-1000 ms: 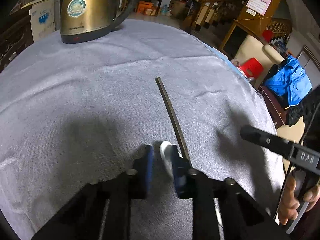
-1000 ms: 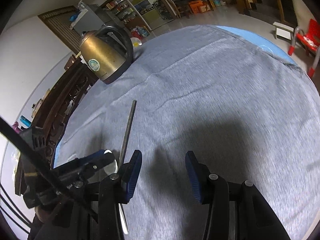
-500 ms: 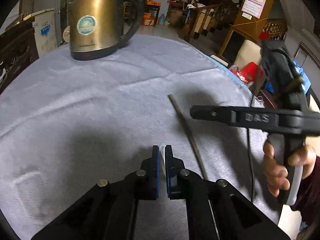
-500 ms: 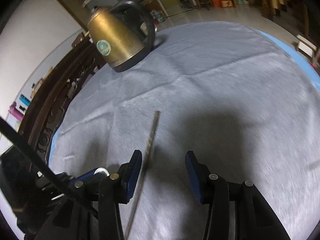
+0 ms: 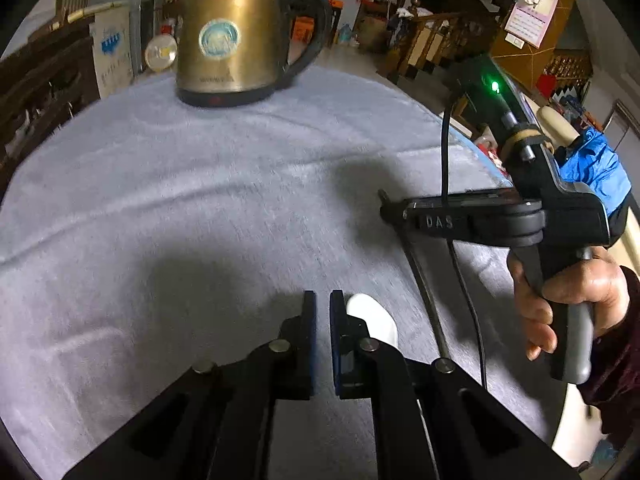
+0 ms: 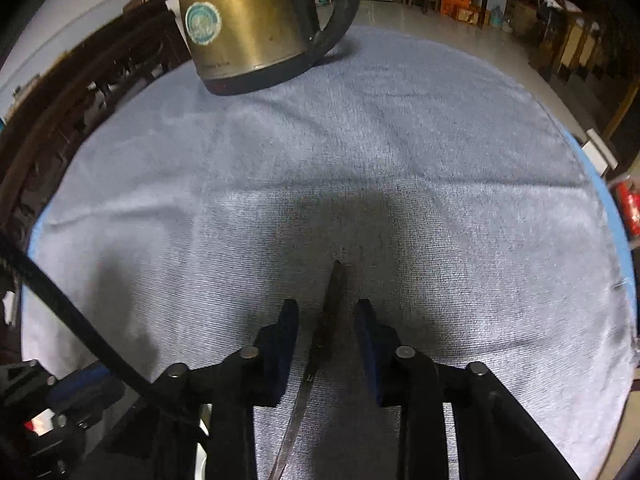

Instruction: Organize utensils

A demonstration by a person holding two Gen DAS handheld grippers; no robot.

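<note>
A long knife (image 6: 335,312) with a dark handle and a metal blade lies on the grey cloth (image 6: 440,184). My right gripper (image 6: 328,308) points steeply down and straddles the handle. Its jaws are closing, with a gap still showing on each side. In the left wrist view that gripper (image 5: 386,210) hangs over the far end of the knife (image 5: 424,292), held by a person's hand (image 5: 568,292). My left gripper (image 5: 322,300) is shut, with only cloth showing in the slit. A white spoon (image 5: 374,318) shows just outside its right finger, its handle hidden.
A brass electric kettle (image 5: 232,36) stands at the far edge of the round table, also in the right wrist view (image 6: 244,28). The cloth's edge (image 6: 616,240) curves down the right. A cable (image 5: 460,272) from the right gripper hangs over the knife. Chairs and furniture surround the table.
My right gripper swung across the cloth, rolled, and now sits over the knife handle with narrower jaws. My left gripper shut and shifted, so the spoon went from between its fingers to beside the right one.
</note>
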